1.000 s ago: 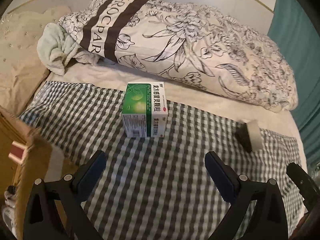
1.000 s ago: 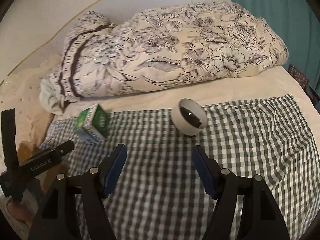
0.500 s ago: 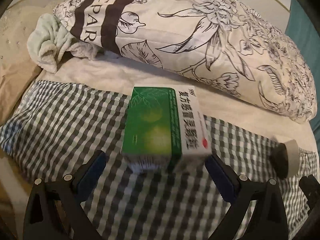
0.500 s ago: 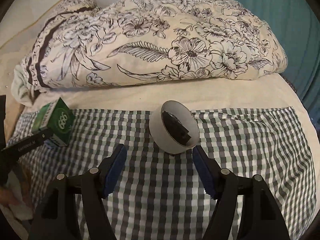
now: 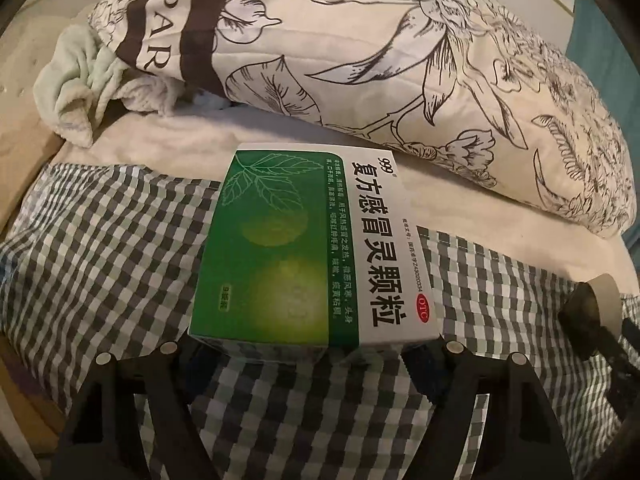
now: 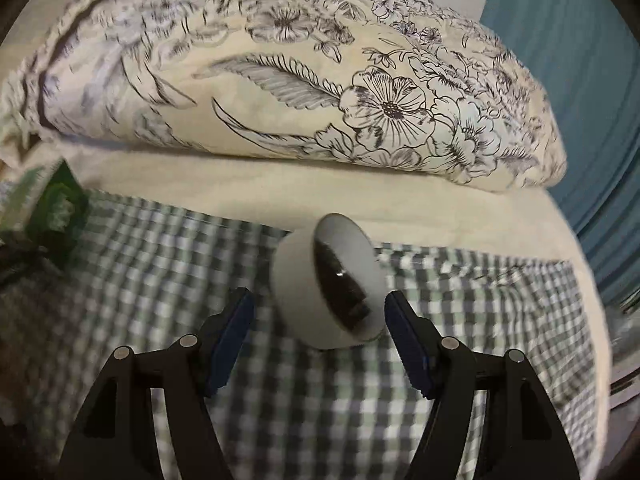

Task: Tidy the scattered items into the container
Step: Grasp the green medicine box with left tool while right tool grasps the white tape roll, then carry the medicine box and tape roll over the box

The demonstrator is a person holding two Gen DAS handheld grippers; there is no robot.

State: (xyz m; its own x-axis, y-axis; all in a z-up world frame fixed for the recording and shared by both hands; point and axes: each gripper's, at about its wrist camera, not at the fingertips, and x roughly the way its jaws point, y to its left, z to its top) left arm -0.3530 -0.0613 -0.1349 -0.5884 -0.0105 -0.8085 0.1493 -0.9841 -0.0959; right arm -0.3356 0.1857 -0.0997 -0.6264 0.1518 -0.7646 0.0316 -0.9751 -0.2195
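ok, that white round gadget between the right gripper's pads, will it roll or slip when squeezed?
Probably. The white round gadget has a curved shell lying on soft checked cloth, so it may roll. The right gripper is closing around it, pads not yet touching; the smooth sides could slip, and the glossy dark face looks scratch-prone.

- We see a cream bed [image 5: 168, 148] bearing a floral quilt [image 5: 400, 64] and checked cloth [image 5: 100, 248].
- On the cloth rest a green box [image 5: 304, 248] and white round device [image 6: 328, 284].
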